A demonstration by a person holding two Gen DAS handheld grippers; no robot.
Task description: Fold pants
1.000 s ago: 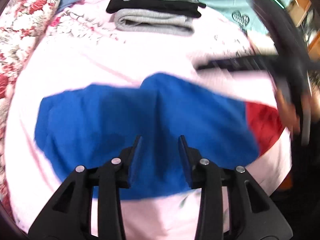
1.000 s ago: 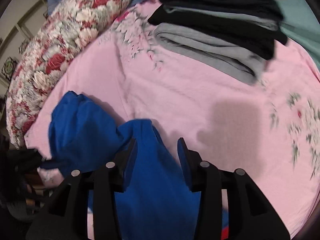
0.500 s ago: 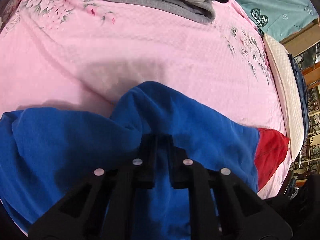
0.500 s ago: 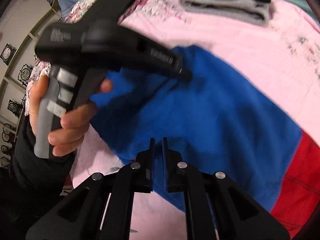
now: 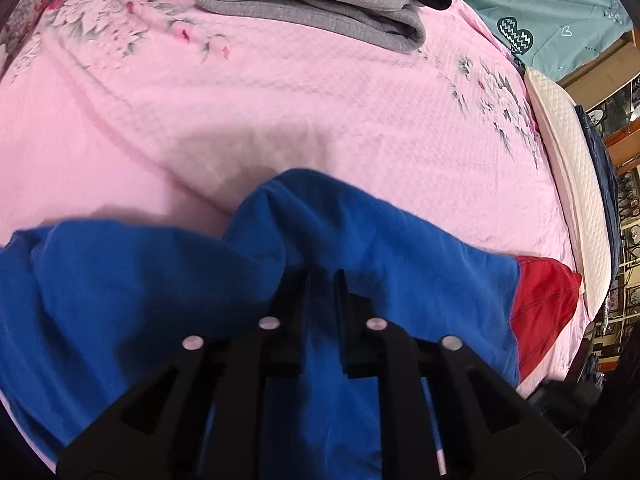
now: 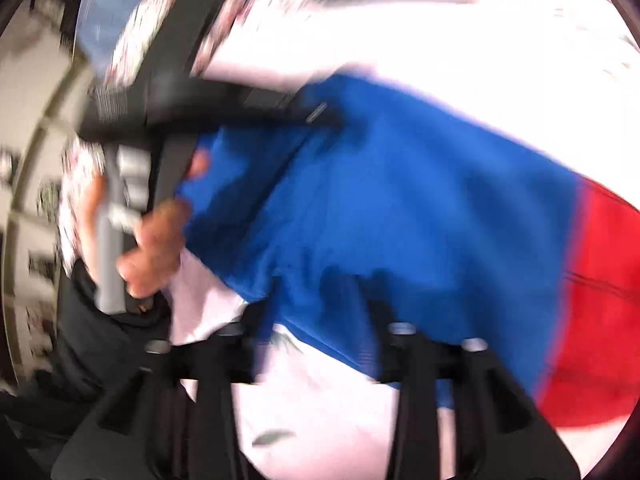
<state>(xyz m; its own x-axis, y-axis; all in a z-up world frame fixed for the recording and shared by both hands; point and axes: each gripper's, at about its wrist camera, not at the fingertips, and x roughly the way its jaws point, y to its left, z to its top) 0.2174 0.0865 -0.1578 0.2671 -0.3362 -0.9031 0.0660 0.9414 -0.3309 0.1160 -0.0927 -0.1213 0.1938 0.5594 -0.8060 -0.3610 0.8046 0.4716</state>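
Blue pants (image 5: 380, 248) with a red end part (image 5: 544, 300) lie on a pink bedspread (image 5: 280, 100). My left gripper (image 5: 322, 276) is shut on a raised fold of the blue fabric. In the blurred right wrist view the pants (image 6: 400, 208) spread across the bed, red part (image 6: 600, 300) at right. My right gripper (image 6: 320, 304) is open, its fingers wide apart over the near edge of the pants. The left gripper (image 6: 320, 114) shows there too, pinching the far edge.
A stack of folded grey (image 5: 312, 4) and black clothes lies at the back of the bed. A teal sheet (image 5: 552, 4) and a white pillow (image 5: 572, 184) are at right. Floral pillows sit at the far left.
My right gripper was shut and has opened wide; its view is now blurred with motion. My left gripper stays shut on the blue fabric, hardly moved.
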